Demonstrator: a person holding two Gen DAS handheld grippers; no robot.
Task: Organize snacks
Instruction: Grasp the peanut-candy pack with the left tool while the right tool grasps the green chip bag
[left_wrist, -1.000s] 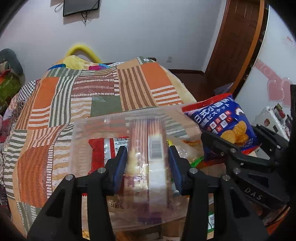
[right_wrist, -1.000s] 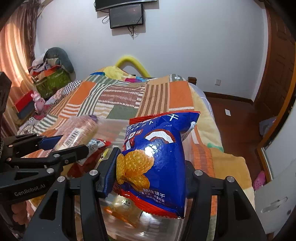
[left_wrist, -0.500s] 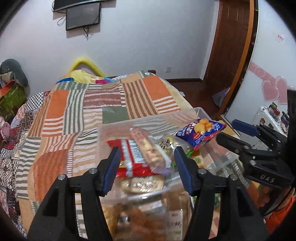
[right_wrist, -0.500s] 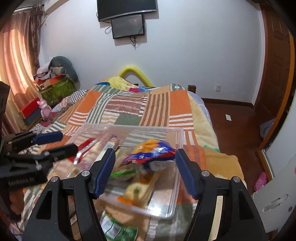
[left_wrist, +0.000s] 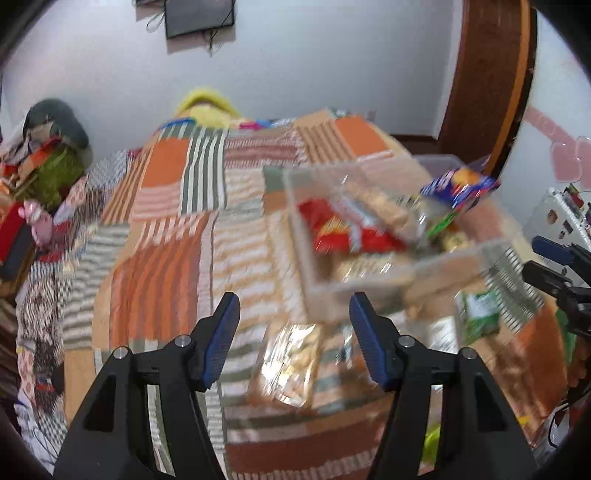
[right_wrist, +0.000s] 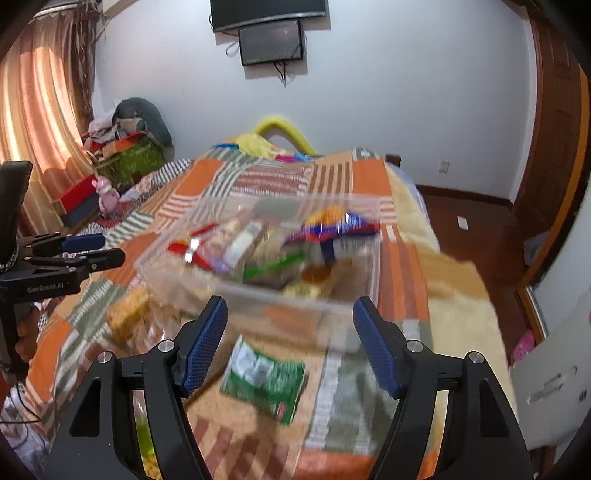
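Observation:
A clear plastic bin (left_wrist: 308, 240) (right_wrist: 295, 295) stands on the patchwork quilt with several snacks in it. They include a blue biscuit packet (left_wrist: 461, 186) (right_wrist: 332, 225), a red packet (left_wrist: 347, 236) and a long clear biscuit pack (right_wrist: 243, 240). My left gripper (left_wrist: 294, 314) hangs in front of the bin's left corner, jaws opening, nothing between them. A clear snack pack (left_wrist: 291, 354) lies on the quilt below it. My right gripper (right_wrist: 290, 314) sits before the bin's front wall, jaws opening and empty. A green packet (right_wrist: 266, 376) (left_wrist: 480, 314) lies below it.
A golden snack pack (right_wrist: 129, 314) lies on the quilt left of the bin. The other gripper shows at each view's edge: right gripper (left_wrist: 554, 258), left gripper (right_wrist: 85, 247). Boxes and a pink toy (right_wrist: 107, 192) sit beside the bed; the door (right_wrist: 554, 129) is at right.
Both grippers let go of their packets, which now lie in the bin. Both pulled back from the bin with jaws wider; the left one also shifted left.

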